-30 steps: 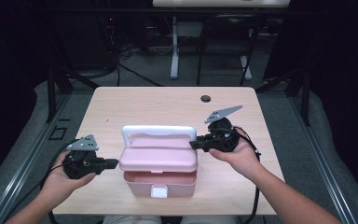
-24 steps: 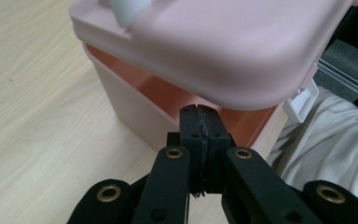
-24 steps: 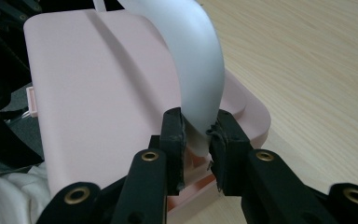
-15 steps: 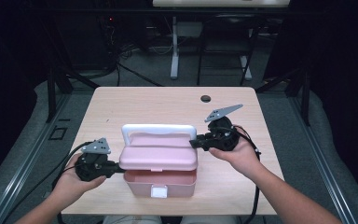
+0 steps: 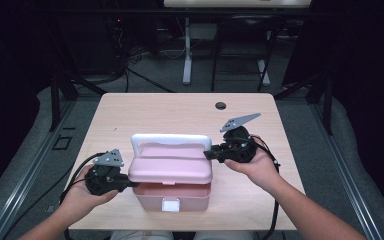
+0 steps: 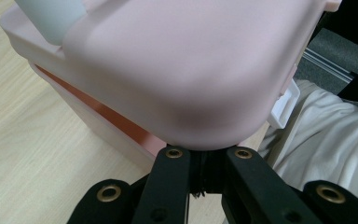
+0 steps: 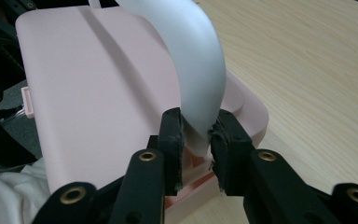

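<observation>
A pink box with a white latch stands near the table's front edge. Its pink lid sits a little raised, with a dark gap under the front edge. My left gripper is shut, and its tips sit just under the lid's left corner with nothing between them. My right gripper holds the right end of the white handle. The handle runs between the pads of the right gripper, whose jaws have just been opening slightly.
The box rests on a light wooden table with a black round hole at the back. Black frames and cables stand beyond the far edge. White cloth on the person's lap lies just past the front edge.
My left hand has moved right, bringing its gripper up against the box's left side under the lid. The right hand has stayed on the handle.
</observation>
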Motion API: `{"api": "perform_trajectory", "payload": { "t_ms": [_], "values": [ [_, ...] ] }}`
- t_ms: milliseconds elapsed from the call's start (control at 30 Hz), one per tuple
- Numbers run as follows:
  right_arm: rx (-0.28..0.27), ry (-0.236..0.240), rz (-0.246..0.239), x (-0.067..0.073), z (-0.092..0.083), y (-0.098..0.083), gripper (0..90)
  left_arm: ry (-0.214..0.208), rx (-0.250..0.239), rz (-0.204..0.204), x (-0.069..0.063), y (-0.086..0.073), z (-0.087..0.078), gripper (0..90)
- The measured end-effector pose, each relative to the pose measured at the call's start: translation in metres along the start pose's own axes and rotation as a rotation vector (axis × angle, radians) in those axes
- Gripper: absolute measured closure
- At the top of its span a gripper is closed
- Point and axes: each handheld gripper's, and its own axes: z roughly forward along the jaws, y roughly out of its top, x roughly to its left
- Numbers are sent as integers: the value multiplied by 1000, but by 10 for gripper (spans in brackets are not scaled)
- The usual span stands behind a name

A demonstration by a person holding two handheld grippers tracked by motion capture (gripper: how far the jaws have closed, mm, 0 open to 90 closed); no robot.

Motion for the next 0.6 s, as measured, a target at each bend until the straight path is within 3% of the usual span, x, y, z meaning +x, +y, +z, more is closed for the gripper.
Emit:
{"api": "perform_trajectory", "payload": {
  "t_ms": [367,600],
  "values": [
    [-28,-59,3,5,-15,-14,711,8,-4,0,0,6,-5,898],
    [-10,-83,12,3,-15,-27,748,20,-14,-3,2,13,-10,898]
  ]
}}
